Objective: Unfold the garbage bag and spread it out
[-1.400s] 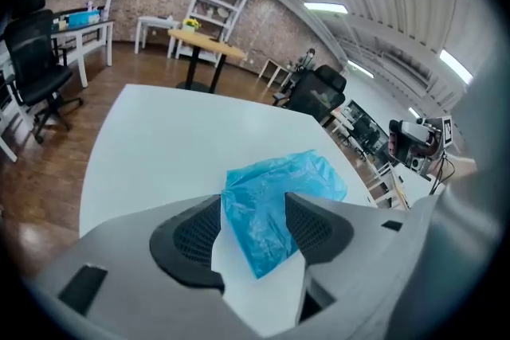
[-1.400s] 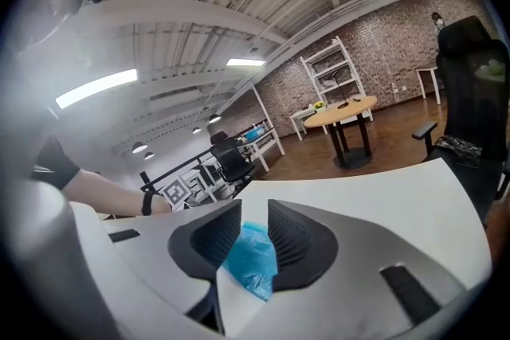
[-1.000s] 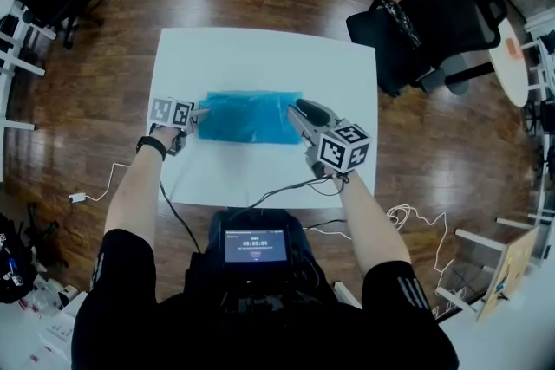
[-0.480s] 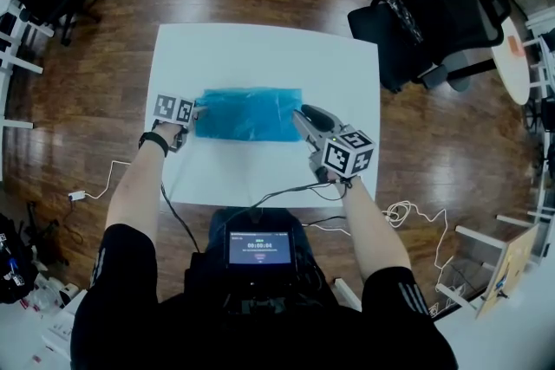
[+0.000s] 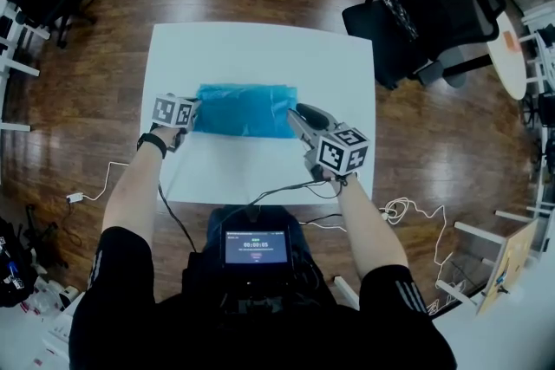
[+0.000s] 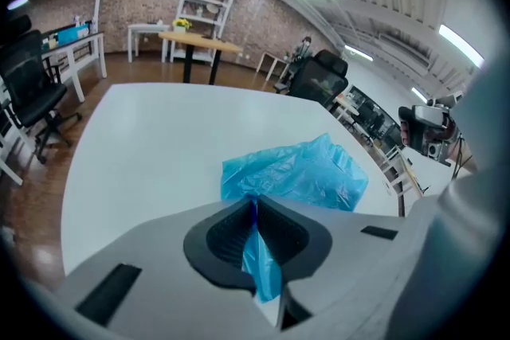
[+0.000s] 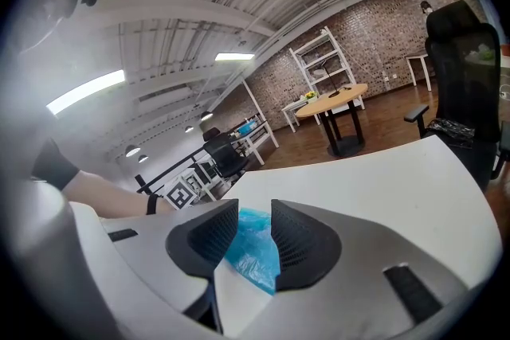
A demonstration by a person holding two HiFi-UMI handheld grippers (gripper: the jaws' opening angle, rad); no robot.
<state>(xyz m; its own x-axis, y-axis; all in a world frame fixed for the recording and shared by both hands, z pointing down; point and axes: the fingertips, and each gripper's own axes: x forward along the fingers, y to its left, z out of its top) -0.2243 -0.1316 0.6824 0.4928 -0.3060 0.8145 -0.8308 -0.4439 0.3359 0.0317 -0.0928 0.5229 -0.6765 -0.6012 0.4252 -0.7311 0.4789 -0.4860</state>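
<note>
Blue garbage bag (image 5: pixel 245 110) lies folded in a flat strip across the middle of the white table (image 5: pixel 260 56), long side running left to right.

Left gripper (image 6: pixel 255 211): jaws have just been closing and are now narrow, with a pleat of blue film pinched between the pads at the bag's left end.

Right gripper (image 7: pixel 253 223): jaws stand apart at the bag's right end. Film sits between them, but no squeeze is visible.

Step in hand, as I judge it: secure both ends before pulling.

Notes for doing it well:
- Close the right jaws on the top layer only, else the fold likely stays locked.
- Cannot tell how many layers the left pinch holds.
- Lift both ends a little off the table, then draw them apart slowly.
- Film looks thin and slippery, so it probably slides out of a shallow pinch or stretches under a jerk.
</note>
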